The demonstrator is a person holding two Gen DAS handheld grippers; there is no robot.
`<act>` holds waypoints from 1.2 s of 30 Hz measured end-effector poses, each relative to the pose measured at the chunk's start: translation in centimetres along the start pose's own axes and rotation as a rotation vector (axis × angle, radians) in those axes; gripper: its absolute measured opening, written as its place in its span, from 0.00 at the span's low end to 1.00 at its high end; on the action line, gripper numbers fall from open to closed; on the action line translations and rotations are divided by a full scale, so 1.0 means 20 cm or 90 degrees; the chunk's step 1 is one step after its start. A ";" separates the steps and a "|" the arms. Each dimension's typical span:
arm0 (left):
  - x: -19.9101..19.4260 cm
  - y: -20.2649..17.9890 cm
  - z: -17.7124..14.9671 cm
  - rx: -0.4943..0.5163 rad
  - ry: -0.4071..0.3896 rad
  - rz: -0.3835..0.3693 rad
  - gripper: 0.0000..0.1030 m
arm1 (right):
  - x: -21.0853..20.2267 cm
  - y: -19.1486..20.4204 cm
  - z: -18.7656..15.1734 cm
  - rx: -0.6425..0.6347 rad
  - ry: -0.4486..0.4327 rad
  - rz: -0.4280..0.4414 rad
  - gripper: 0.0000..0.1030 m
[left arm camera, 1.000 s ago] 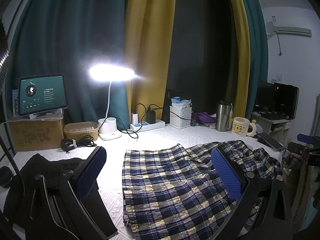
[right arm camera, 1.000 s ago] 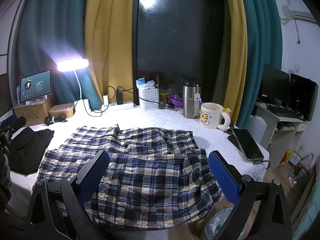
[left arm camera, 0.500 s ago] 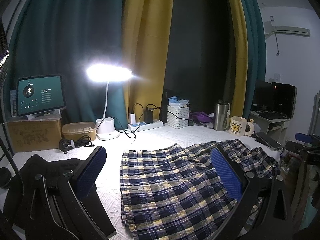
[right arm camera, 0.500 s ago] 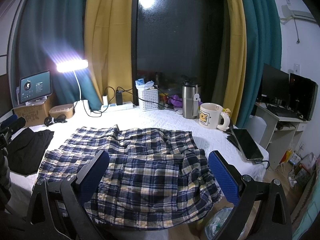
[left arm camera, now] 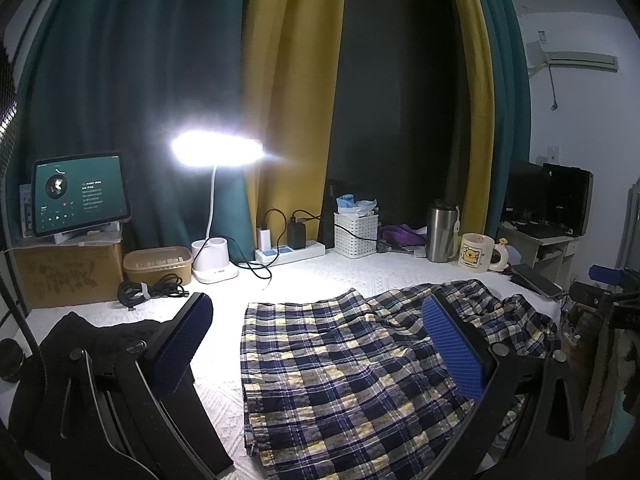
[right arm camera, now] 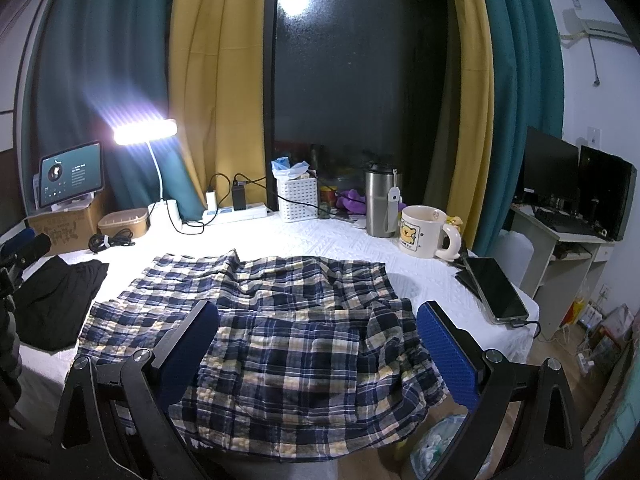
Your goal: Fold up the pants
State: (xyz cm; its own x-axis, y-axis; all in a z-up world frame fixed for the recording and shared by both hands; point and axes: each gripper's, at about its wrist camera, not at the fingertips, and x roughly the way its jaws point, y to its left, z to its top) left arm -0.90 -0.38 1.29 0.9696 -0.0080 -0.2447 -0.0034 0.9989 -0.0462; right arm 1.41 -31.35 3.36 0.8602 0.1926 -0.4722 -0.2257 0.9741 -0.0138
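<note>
The plaid navy, white and yellow pants (left arm camera: pixel 340 364) lie spread and rumpled on the white table cover (left arm camera: pixel 304 276). In the right wrist view the pants (right arm camera: pixel 288 328) hang over the table's near edge. My left gripper (left arm camera: pixel 316 344) is open and empty, hovering over the left end of the pants. My right gripper (right arm camera: pixel 318 348) is open and empty, hovering above the right part of the pants near the front edge. Neither gripper touches the cloth.
A black garment (left arm camera: pixel 92 340) lies at the left. At the back stand a lit desk lamp (left arm camera: pixel 216 152), tablet (left arm camera: pixel 80 192) on a box, power strip (left arm camera: pixel 290 250), white basket (left arm camera: pixel 356 234), steel tumbler (right arm camera: pixel 380 204) and bear mug (right arm camera: pixel 424 230). A phone (right arm camera: pixel 494 288) lies at the right edge.
The left wrist view has drifted slightly, so the pants and the things at the back sit a little further left and lower. The right gripper has hardly moved. Both stay open.
</note>
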 end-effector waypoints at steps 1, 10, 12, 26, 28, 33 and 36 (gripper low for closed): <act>0.01 0.00 0.00 0.001 0.001 -0.001 1.00 | 0.00 0.00 0.00 0.000 0.001 0.001 0.97; 0.12 0.01 0.00 0.012 0.020 -0.007 1.00 | 0.12 -0.01 0.02 -0.002 0.020 0.005 0.97; 0.16 0.01 0.00 0.014 0.027 -0.006 1.00 | 0.16 -0.01 0.02 0.000 0.026 0.005 0.97; 0.49 0.06 0.05 0.019 0.088 0.001 1.00 | 0.49 -0.12 0.10 0.023 0.078 -0.003 0.97; 0.54 0.07 0.06 0.014 0.100 0.003 1.00 | 0.54 -0.14 0.11 0.024 0.084 -0.004 0.97; 0.66 0.09 0.07 0.009 0.129 0.004 1.00 | 0.66 -0.18 0.16 0.028 0.101 -0.007 0.97; 0.76 0.11 0.06 0.005 0.152 0.004 1.00 | 0.73 -0.21 0.18 0.034 0.110 -0.009 0.97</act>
State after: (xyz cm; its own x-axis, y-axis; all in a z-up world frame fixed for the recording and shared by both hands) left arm 14.09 1.77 -1.27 0.8840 -0.0112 -0.4673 -0.0064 0.9993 -0.0361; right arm 16.63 -32.09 -0.27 0.7704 0.1603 -0.6171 -0.1859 0.9823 0.0231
